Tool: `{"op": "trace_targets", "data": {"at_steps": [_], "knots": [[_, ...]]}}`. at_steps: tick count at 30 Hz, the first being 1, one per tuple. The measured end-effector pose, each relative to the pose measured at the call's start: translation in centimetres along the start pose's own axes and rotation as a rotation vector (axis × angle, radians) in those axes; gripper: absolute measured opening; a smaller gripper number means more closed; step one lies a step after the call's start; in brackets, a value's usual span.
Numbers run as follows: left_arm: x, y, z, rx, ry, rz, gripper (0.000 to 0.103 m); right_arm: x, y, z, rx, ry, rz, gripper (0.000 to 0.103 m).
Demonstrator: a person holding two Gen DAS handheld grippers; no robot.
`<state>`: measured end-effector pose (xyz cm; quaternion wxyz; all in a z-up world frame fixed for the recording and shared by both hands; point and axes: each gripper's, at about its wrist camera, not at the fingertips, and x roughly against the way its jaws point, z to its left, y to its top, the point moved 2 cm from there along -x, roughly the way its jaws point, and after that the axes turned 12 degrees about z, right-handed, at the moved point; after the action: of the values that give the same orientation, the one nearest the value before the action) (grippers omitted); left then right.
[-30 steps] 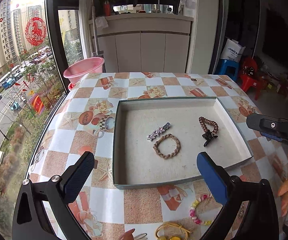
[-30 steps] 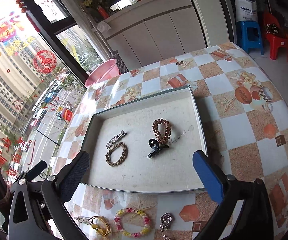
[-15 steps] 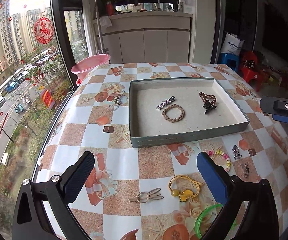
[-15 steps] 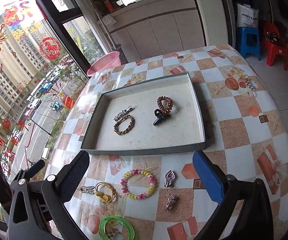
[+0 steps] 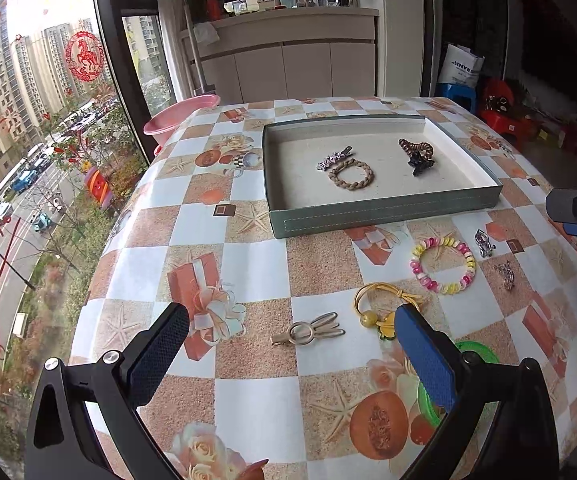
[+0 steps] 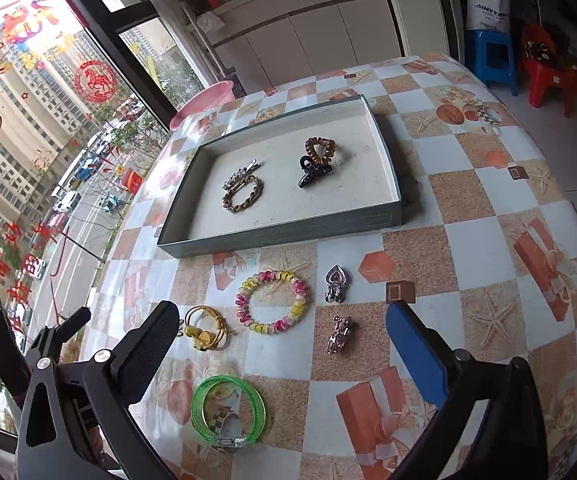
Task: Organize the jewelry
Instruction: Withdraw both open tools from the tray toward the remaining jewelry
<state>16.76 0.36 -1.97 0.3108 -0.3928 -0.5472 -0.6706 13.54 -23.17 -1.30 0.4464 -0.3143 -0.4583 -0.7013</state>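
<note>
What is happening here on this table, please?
A person is sorting jewelry into a shallow grey-green tray. Both the left tool and the right tool are open and hold nothing. A brown braided bracelet and a black claw clip already lie in the tray. A pink-and-yellow beaded bracelet and a green plastic bangle wait on the checkered tablecloth.

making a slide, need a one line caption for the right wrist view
Open right gripper hovers over loose jewelry beside the tray: beaded bracelet, green bangles, yellow hair tie.
</note>
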Motion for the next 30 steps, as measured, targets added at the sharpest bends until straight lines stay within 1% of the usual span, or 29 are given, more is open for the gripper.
{"op": "trace_targets", "data": {"at_steps": [5,9,16,20,24,30], "knots": [[-0.8,-1.1,0.3,0.002,-0.031,0.033,0.103,-0.4,-1.0,-0.7,-0.018,-0.003,0.017,0.103],[-1.3,-2.2,0.6,-0.007,-0.007,0.039,0.103,-1.0,-2.1,-1.1,-0.022,-0.010,0.037,0.103],[-2.5,-3.5,1.8,-0.006,-0.021,0.053,0.103,-2.3,-3.9,-2.4,-0.036,-0.035,0.075,0.103],[-3.4,-3.4,1.7,-0.025,-0.008,0.068,0.103,-3.0,-4.7,-2.8,-0.038,-0.058,0.090,0.103],[-4.1,-2.9,1.5,-0.053,-0.008,0.065,0.103,-3.5,-5.1,-3.0,-0.027,-0.098,0.098,0.103],[-4.8,-1.8,0.8,-0.132,-0.012,0.052,0.103,-4.5,-4.8,-3.0,-0.037,-0.135,0.108,0.103]]}}
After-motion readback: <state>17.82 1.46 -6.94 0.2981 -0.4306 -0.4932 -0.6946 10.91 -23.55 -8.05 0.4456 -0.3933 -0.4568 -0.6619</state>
